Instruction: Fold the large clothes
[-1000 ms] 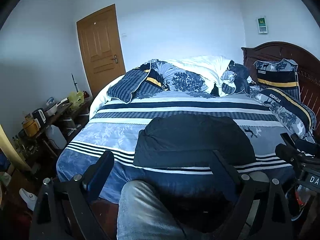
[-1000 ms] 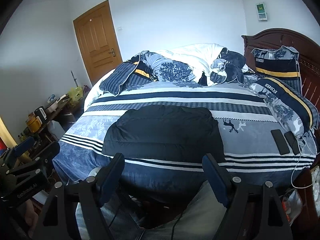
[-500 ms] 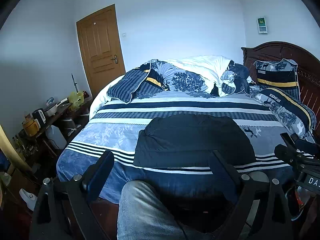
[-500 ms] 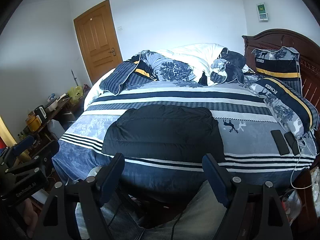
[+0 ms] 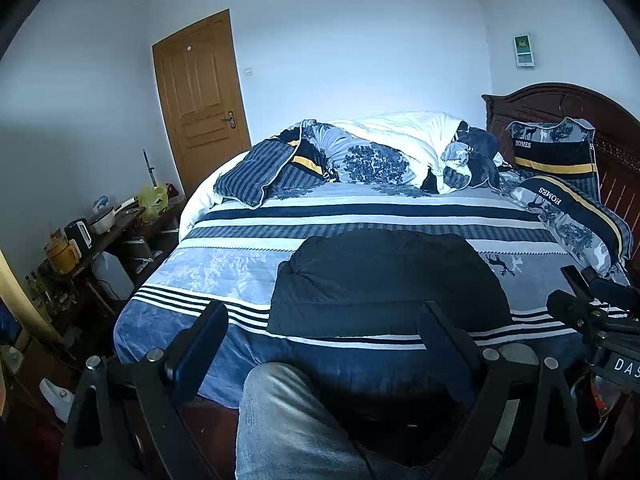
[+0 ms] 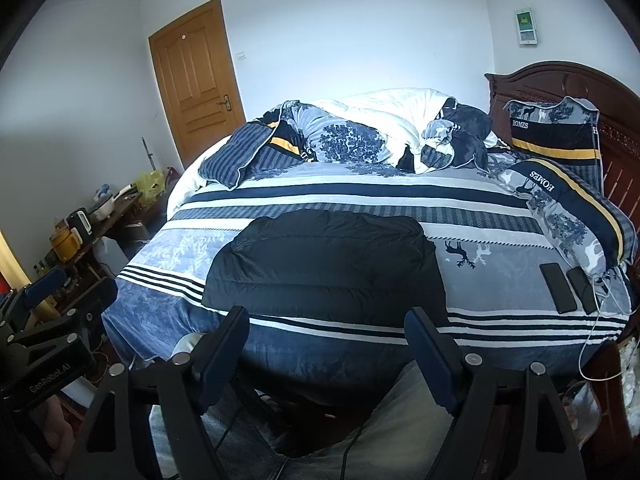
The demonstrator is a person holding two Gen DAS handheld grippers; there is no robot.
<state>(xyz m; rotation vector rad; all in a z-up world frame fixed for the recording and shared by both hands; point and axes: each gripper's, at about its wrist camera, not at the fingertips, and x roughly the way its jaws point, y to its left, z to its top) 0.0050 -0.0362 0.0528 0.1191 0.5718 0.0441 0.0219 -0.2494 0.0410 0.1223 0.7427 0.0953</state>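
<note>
left gripper [image 5: 322, 332]: jaws held wide apart, nothing between the fingers; seen hovering short of the bed's near edge, above a jeans-clad leg [image 5: 288, 420].
right gripper [image 6: 326, 340]: jaws also spread wide, nothing gripped; held off the bed's near edge, pads clear of the fabric.
black jacket [image 6: 324, 264]: laid folded into a flat, roughly rectangular block on the near half of the bed, close to the near edge, untouched by either gripper.
striped bedspread [image 6: 500, 320]: blue, white and navy bands, deer print just right of the jacket.
two phones [image 6: 558, 288]: laid side by side on the right part of the bedspread, well apart from the jacket; white cable attached.
pillows [image 6: 576, 204]: stacked at right against the wooden headboard [image 6: 560, 80], "HOMES" lettering visible.
crumpled duvet [image 6: 360, 136]: piled at the far side of the bed.
cluttered side table [image 5: 100, 224]: far left, below the bed level.
wooden door [image 5: 200, 96]: shut, in the far left wall.
</note>
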